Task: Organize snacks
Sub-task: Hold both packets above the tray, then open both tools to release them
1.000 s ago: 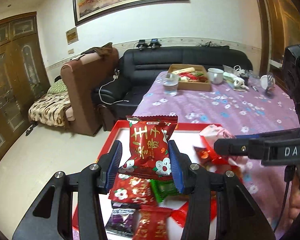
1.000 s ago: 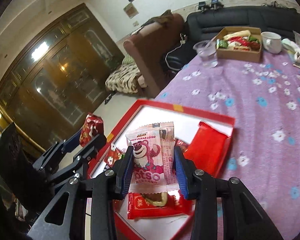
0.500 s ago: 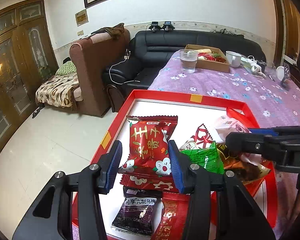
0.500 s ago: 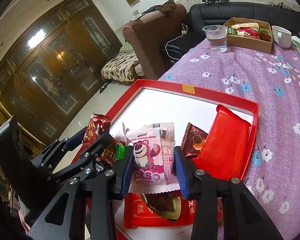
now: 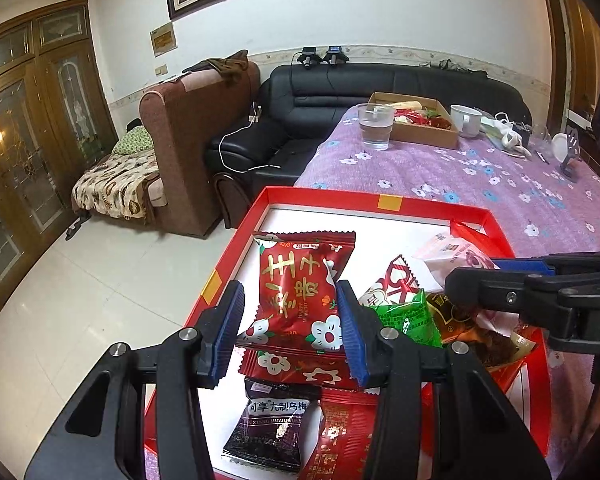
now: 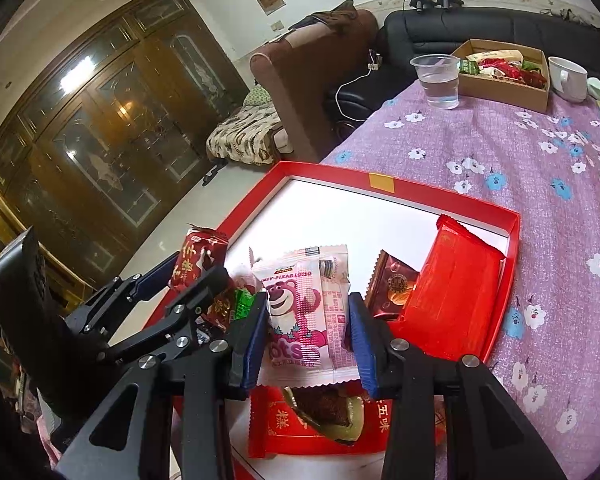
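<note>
— Across the lower half of both frames sits the red tray (image 5: 432, 203) on the purple-clothed counter (image 5: 480, 176), and both packets hang right over it. Which one goes down first, you think?

— Hard to call. The left gripper (image 5: 291, 320) holds the red flowered packet (image 5: 300, 288) upright, long axis pointing up the frame, pinched by its lower sides. Under it, at the bottom of the frame, lie a dark purple packet (image 5: 270, 428) and more red wrappers.

— So the free white floor is further up the frame?

— Yes, toward the tray's far rim with the yellow tab. That's the way it would have to travel, I'd say.

— And the right gripper (image 6: 308, 336)?

— Closed on the pink bear packet (image 6: 300, 312), also upright. A small brown packet (image 6: 392, 292) and a big red pouch (image 6: 456, 292) lie just to its right; a torn red wrapper (image 6: 312, 420) sits below it.

— Which is nearer the bare patch?

— About even; the two sit side by side.
</note>
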